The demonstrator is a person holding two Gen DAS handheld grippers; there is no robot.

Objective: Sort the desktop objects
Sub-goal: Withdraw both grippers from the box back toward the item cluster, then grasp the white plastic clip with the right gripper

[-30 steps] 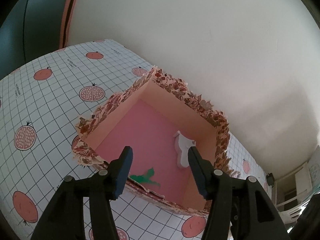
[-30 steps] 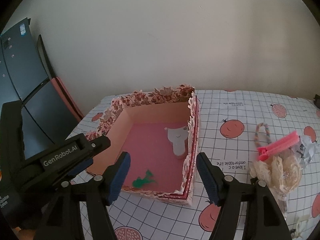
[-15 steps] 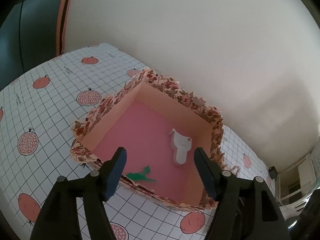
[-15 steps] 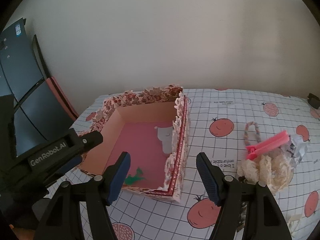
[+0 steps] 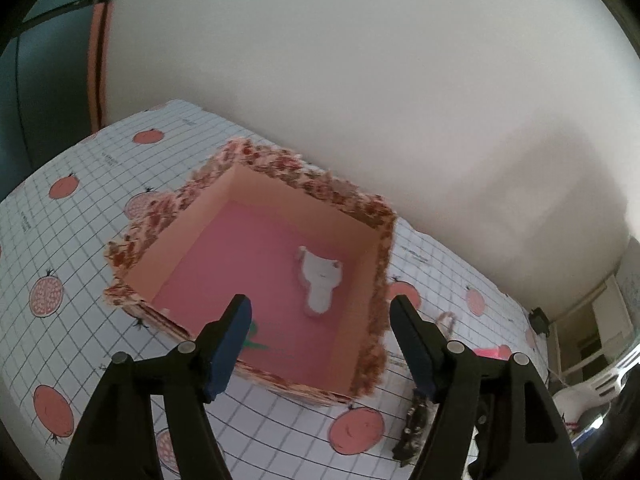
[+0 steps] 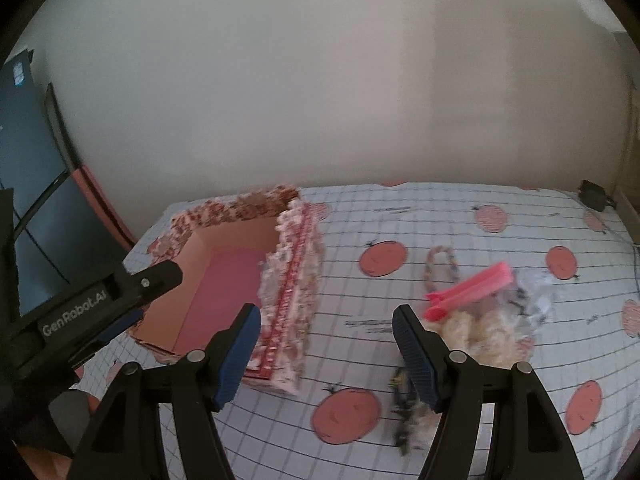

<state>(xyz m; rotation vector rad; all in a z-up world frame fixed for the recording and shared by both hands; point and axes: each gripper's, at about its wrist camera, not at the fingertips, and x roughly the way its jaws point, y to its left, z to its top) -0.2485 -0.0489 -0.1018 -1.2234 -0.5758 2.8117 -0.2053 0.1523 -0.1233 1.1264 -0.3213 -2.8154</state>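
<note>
Matt paper-lined box (image 5: 260, 216) sits on a smooth printed tablecloth (image 6: 460, 216).

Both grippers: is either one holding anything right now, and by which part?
Nothing is held. The left gripper and right gripper both have jaws open and empty, above the table.

The bench (image 6: 460, 208), covered in grid-and-pomegranate cloth, carries a floral-edged box (image 6: 292, 280), a pink clip (image 6: 472, 290), a beaded loop (image 6: 440, 266) and lace trim (image 6: 488, 336).
</note>
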